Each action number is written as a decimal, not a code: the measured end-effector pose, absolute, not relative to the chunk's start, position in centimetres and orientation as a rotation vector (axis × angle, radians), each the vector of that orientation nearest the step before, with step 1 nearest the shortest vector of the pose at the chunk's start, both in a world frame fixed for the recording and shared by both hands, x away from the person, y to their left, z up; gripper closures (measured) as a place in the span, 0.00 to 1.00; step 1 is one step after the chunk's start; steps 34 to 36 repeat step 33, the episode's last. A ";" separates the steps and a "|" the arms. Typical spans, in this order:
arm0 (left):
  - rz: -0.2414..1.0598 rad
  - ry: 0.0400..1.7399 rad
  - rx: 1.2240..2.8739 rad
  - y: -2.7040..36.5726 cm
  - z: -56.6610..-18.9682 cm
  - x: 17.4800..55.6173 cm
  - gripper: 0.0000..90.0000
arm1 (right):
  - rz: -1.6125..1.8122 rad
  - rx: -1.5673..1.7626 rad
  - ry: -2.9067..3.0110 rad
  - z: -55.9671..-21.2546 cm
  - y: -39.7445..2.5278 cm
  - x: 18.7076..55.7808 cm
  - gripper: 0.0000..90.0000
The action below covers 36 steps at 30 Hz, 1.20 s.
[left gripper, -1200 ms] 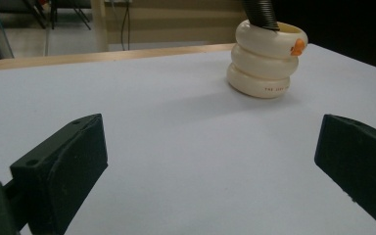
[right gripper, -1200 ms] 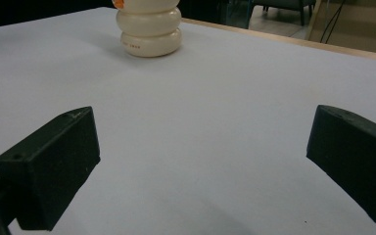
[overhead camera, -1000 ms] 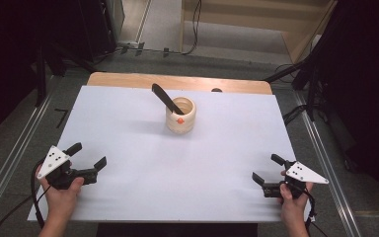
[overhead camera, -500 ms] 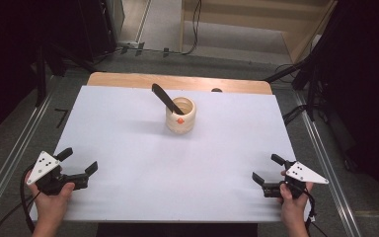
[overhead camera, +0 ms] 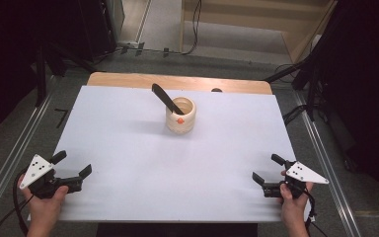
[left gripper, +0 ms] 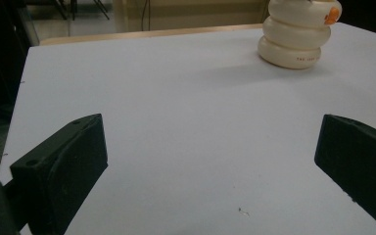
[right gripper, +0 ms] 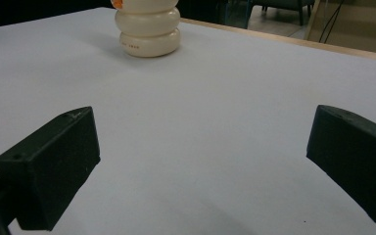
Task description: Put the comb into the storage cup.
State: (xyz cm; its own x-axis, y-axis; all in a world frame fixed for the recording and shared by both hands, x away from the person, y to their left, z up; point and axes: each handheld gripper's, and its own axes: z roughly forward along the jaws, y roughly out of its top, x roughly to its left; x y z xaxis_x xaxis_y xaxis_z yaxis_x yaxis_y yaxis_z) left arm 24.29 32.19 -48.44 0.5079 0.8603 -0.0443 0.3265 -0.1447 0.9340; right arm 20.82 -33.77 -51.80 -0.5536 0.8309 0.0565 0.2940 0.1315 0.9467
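L gripper (overhead camera: 72,165): fingers (left gripper: 61,169) spread wide, nothing between them, held near the table's (overhead camera: 128,148) front-left corner. R gripper (overhead camera: 268,168): fingers (right gripper: 54,161) likewise spread, empty, near front-right corner.

Work item: cream ribbed holder (overhead camera: 180,116), upright, mid-table toward the far edge, well apart from both grippers. Dark utensil (overhead camera: 166,98) stands in it, tilted toward far-left.

Risks, as judged:
- Holder is tall with a leaning utensil; a low or off-centre approach could tip it or slide it on the smooth sheet.
- Pulling the utensil w/o steadying the holder may drag the holder along.
- Rounded ribs may let fingers slip.

Markings: orange spot (overhead camera: 180,119) near holder rim. Small reddish print on bottom rib (left gripper: 307,59); too small to read. No brand legible.
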 end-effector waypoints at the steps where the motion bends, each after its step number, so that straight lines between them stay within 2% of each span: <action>1: 0.640 1.011 1.712 32.2 -48.4 24.3 0.00 | 1.427 1.080 1.921 -51.8 -33.8 20.8 0.00; 36: 0.594 0.983 1.675 33.2 -49.1 23.8 0.00 | 1.423 1.091 1.923 -51.8 -33.7 20.9 0.00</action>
